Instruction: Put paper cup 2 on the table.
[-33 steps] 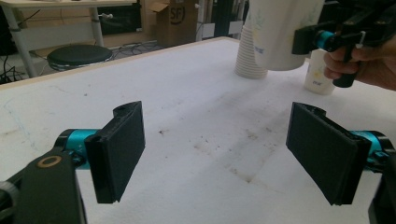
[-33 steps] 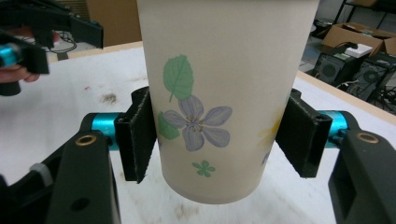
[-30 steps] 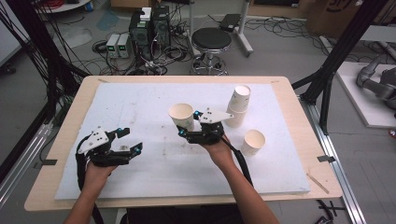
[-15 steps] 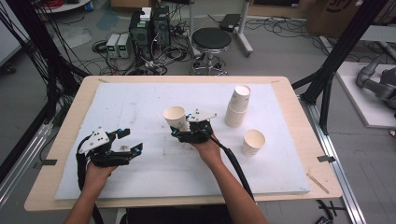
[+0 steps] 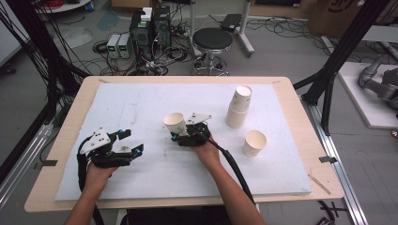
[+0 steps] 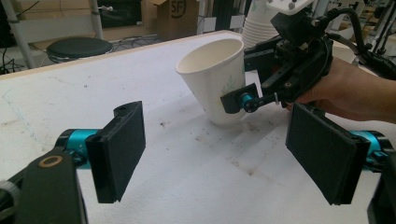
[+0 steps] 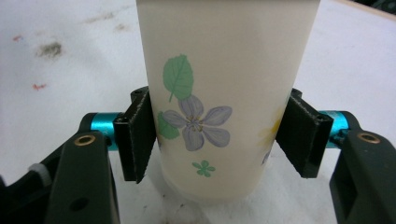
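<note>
Right gripper (image 5: 177,137), in my right hand (image 5: 205,149): jaws closed on the lower wall of a paper cup (image 5: 175,124), one black pad pressing each side. In the right gripper view the cup (image 7: 219,93) is cut off above, its rim out of frame; a printed leaf and a violet flower face the camera, and a yellow mark at the right edge is half hidden behind the pad. The cup's base sits low on the white mat (image 5: 141,108); whether it touches I cannot tell from there. In the left gripper view the cup (image 6: 217,79) leans, its mouth tipped away from my right hand, its foot at or on the mat.

Left gripper (image 5: 129,151), in my left hand (image 5: 96,171): jaws wide apart, nothing between them, held low over the mat's near left part, well apart from the cup. Its far side is hidden under its grey plate in the high view.

Next out: a single paper cup (image 5: 255,142) upright on the mat, right of my right hand.

Farther: a stack of cups (image 5: 239,106); how many cups it holds is too small to make out.

Beyond the table (image 5: 300,122): a round stool (image 5: 212,40) and tangled cables, indistinct.
</note>
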Demonstrator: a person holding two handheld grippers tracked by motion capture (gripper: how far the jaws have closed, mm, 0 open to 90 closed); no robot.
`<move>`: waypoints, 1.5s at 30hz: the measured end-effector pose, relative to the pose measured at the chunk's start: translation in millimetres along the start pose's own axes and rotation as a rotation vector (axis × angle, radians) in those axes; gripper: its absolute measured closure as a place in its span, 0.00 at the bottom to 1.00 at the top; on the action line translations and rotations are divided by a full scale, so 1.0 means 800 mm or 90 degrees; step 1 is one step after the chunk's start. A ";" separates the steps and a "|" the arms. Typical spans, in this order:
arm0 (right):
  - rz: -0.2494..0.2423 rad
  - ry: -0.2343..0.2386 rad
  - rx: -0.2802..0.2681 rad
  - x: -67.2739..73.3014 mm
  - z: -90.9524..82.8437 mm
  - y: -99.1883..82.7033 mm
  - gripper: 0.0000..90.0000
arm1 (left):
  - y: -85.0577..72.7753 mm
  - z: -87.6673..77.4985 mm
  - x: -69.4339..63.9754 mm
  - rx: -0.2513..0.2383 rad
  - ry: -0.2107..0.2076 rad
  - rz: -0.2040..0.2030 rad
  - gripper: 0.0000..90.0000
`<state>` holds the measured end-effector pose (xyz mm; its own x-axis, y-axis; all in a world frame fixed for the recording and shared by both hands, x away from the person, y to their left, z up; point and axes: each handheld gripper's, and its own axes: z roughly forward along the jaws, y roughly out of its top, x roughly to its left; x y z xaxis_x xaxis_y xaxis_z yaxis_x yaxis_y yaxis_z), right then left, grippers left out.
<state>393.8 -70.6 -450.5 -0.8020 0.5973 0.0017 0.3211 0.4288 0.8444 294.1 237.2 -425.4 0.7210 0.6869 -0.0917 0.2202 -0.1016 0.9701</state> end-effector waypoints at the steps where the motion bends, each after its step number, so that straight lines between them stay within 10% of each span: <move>1: -0.002 -0.002 0.004 0.001 0.000 0.000 0.39 | 0.000 0.000 0.000 0.000 0.000 0.000 0.22; 20: -0.044 -0.007 0.062 0.003 -0.013 -0.006 0.37 | -0.002 0.002 0.001 0.005 0.000 -0.006 0.22; 28: -0.029 -0.021 0.046 -0.005 -0.027 -0.013 0.21 | -0.002 0.002 0.002 0.006 -0.001 -0.006 0.22; 45: -0.028 -0.011 -0.057 -0.018 -0.152 -0.018 0.21 | 0.004 0.012 -0.007 -0.021 -0.005 -0.023 0.17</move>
<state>339.5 -167.9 -397.9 -0.8052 0.5914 -0.0448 0.2389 0.3925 0.8882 297.3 226.3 -424.1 0.7180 0.6839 -0.1292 0.2247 -0.0522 0.9730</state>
